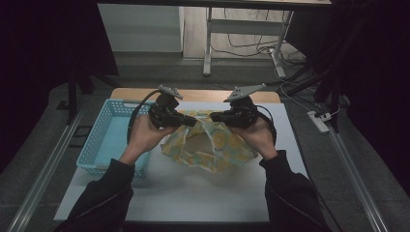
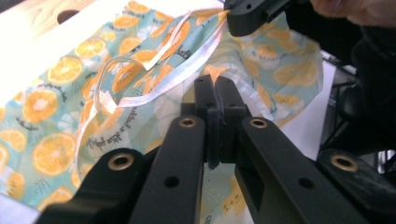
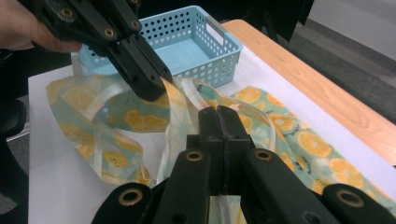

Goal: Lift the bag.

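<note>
From above, my left gripper (image 1: 189, 121) and right gripper (image 1: 216, 116) both pinch the orange-print cloth (image 1: 212, 145), which hangs between them.

Left gripper view: my jaws squeeze its white edge.

Right gripper view: my jaws pinch cloth; the blue basket (image 3: 196, 51) sits beyond.

Cloth (image 2: 60, 88): pale teal, orange-slice print with small dark lettering, white trim band. Basket (image 3: 205, 42): light blue, perforated walls. Bench (image 1: 193, 193): white top, light wood strip along far edge. Both hand-held grippers black, brass-coloured rivets, grey top plates. Sleeves dark.

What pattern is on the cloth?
Orange slices on pale teal cloth, white-edged; clearest in the left gripper view.
</note>
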Demonstrator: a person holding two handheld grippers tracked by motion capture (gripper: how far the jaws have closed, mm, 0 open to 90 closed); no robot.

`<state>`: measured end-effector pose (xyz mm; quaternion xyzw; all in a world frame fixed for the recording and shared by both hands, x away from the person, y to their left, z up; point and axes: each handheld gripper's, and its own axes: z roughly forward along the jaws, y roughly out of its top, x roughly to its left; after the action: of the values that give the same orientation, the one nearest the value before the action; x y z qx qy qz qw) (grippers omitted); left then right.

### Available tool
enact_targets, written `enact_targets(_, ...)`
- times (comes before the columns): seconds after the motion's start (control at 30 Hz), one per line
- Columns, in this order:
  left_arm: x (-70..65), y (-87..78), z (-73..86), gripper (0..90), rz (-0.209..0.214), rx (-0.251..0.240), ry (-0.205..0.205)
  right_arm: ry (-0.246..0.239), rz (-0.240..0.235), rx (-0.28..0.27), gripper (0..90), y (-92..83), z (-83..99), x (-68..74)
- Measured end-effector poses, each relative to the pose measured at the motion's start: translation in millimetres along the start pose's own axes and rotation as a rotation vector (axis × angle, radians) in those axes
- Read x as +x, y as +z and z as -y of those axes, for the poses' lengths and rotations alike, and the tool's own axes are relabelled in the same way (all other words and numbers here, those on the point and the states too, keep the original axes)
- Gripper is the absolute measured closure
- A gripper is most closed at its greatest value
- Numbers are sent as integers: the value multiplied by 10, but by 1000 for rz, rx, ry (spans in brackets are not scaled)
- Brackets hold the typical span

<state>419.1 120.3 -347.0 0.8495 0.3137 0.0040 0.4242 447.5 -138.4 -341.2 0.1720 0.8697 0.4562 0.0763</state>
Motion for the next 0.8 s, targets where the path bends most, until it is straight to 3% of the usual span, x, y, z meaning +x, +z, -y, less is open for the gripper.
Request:
enact_targets(0.27, 49, -194, -152, 900, 24, -56, -11, -6, 19, -24, 898, -113, -149, -24)
enact_targets(0.8, 70, -509, -421, 900, 6, -122, -5, -17, 31, -59, 898, -267, -407, -30)
